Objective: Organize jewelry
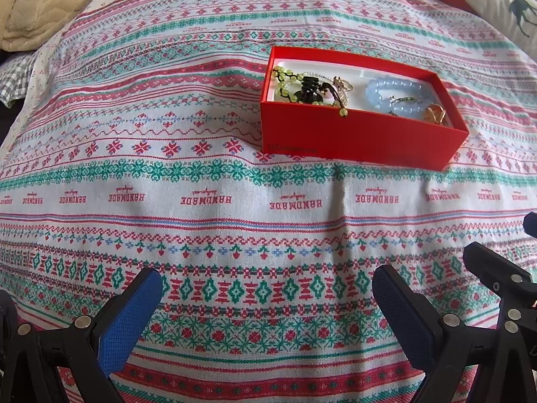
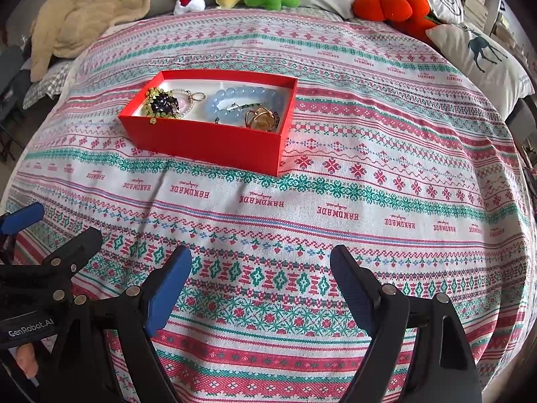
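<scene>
The red box [image 1: 355, 134] with the beads sits ahead of both grippers, well apart from them — off to the right of the left gripper [image 1: 266, 302] and off to the left of the right gripper [image 2: 260, 285]. Both grippers are spread wide, holding nothing. The box's long side runs left to right.

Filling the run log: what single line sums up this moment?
left claw open, empty | right claw open, empty | jewelry in red box
</scene>
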Demonstrator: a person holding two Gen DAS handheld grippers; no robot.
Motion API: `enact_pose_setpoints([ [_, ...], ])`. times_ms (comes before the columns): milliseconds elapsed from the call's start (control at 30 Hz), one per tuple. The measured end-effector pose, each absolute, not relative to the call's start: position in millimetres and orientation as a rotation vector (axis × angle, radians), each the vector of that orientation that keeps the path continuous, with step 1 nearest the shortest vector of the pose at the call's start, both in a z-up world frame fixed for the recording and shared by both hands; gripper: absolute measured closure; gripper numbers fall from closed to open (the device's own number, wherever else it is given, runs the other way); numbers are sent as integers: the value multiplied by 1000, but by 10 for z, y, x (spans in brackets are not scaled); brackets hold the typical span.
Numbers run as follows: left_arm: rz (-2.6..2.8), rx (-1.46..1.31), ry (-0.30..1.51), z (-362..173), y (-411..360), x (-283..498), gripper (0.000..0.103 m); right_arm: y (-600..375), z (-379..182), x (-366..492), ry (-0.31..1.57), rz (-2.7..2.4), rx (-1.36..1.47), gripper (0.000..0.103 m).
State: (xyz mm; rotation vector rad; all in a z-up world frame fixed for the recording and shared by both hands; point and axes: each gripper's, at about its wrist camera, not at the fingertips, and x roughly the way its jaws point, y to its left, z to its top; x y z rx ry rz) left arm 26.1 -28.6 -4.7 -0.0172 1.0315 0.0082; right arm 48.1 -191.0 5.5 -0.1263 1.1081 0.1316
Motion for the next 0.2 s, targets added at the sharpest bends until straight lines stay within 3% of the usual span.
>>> enact_pose_setpoints([
  [200, -1, -43, 1034, -129, -280, 260, 0, -1918, 8, 478, 1099, 117, -122, 16],
])
